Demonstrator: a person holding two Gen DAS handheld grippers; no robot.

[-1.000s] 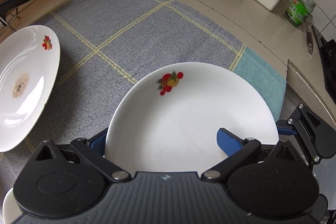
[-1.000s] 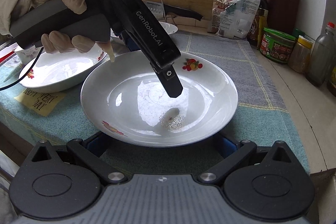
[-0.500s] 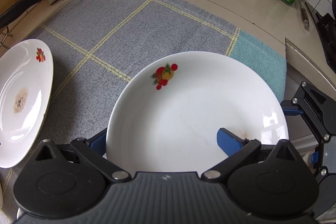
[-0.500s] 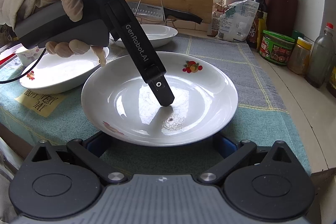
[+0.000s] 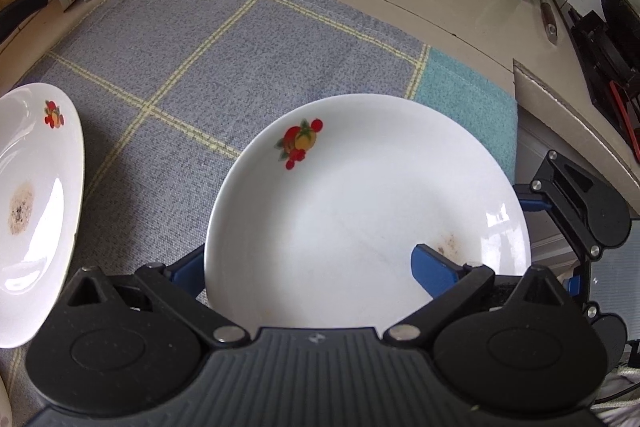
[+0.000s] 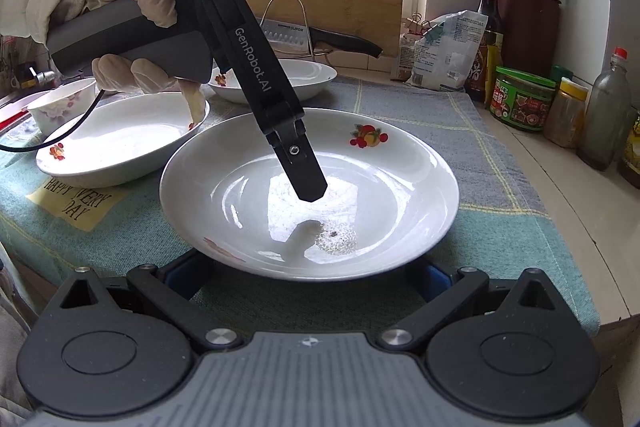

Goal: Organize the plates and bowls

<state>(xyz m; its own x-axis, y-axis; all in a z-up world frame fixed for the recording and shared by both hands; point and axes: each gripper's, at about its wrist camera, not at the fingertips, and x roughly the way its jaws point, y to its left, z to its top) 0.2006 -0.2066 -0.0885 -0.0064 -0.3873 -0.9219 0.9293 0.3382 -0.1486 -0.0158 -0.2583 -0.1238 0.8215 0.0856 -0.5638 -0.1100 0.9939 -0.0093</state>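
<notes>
Your left gripper is wide open, its blue fingers spread apart; the right one sits above the plate, the left one is partly hidden behind the plate's rim, and nothing is clamped between them. In the right wrist view the same tool comes down from the upper left, held by your gloved hand, and its dark tip hangs just above the middle of the plate without clearly touching it. The plate, with a fruit print on the far rim and a speckled stain near the fingertip, lies flat on the grey checked cloth directly ahead of both tools. Your right gripper is also spread wide at the near rim of the plate; its fingers are mostly hidden under that rim, so you cannot tell whether they touch it. A second plate with a brownish stain lies to the left of your left gripper. Beyond it, in the right wrist view, stand a third plate and a small flowered bowl.
</notes>
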